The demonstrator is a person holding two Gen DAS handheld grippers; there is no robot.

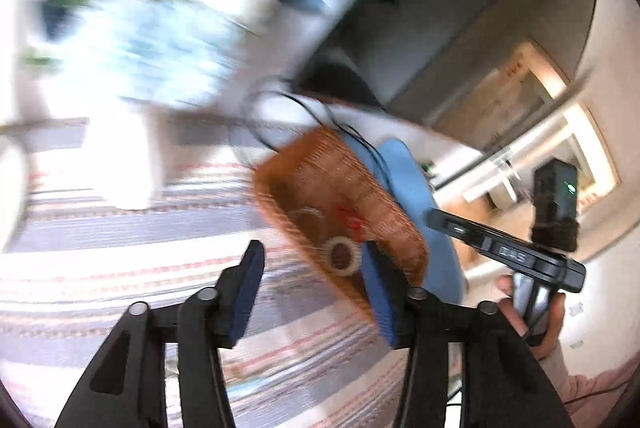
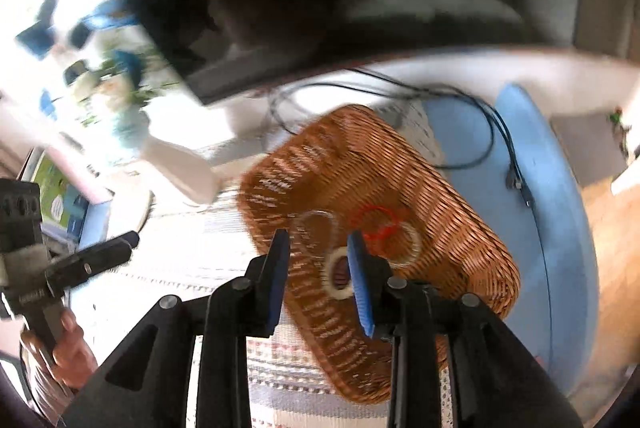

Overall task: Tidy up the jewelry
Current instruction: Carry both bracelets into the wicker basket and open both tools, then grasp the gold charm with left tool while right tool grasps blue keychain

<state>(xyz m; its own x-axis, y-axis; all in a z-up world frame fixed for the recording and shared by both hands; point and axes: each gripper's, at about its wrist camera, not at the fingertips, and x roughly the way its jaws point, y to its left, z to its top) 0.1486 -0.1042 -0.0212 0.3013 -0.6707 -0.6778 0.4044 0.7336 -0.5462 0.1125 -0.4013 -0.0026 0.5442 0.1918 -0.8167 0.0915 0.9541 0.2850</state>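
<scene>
While both views blur, the open, empty left gripper (image 1: 312, 270) and right gripper (image 2: 318, 262) could overshoot, tipping the brown woven wicker basket (image 2: 400, 184) of rings.

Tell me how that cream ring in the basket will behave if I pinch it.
The cream ring looks thick and round, so probably stiff and light. Lying flat on the wicker basket, it seems unlikely to roll, but its smooth curve may slip between the right gripper pads. Blur hides its material.
</scene>
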